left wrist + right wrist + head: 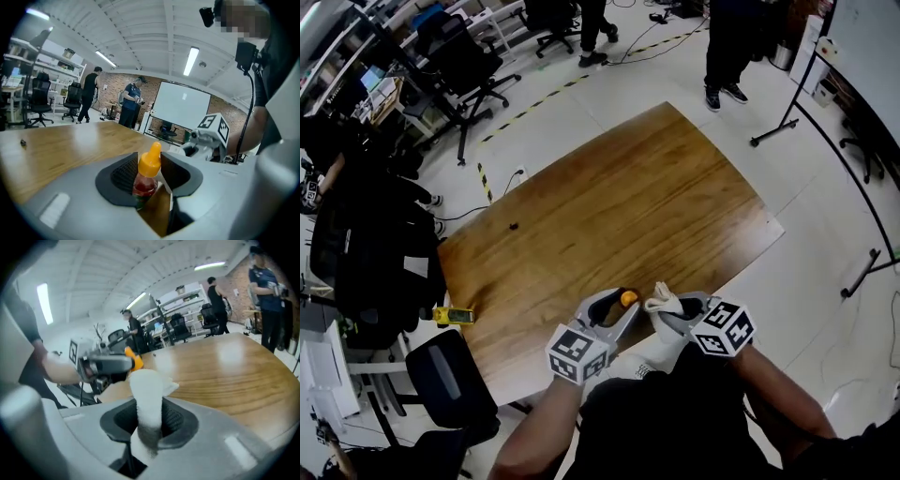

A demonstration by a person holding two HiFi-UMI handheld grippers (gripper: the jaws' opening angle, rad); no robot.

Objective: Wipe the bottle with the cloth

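I am holding both tools at the lower centre of the head view, over the near edge of the table (609, 206), so the work stays close to the body and inside all three cameras.

**Left tongs** (622, 307): they are closed on the bottle (146, 176). In the left gripper view the pads are clamping the red body just under the orange cap, and the bottle is standing upright with the cap above the pads. I judge that this grip is chosen to leave the cap and upper part free for wiping while the body cannot turn or slip.

**Right tongs** (677, 315): they are clamped on the cloth (147, 404). The white cloth is bunched into a roll that is sticking out past the pads at the centre of the right gripper view, with a tail hanging below. I judge that the bunched end is there to serve as a soft pad, so that fabric, not the pads, is meeting the bottle.

**Relation**: the two tools are facing each other. In the head view the cloth end is sitting just right of the orange cap. I cannot confirm whether they are touching.

**Stage**: both items are gripped and lined up; I judge that the wiping stroke is either about to begin or in its first contact.
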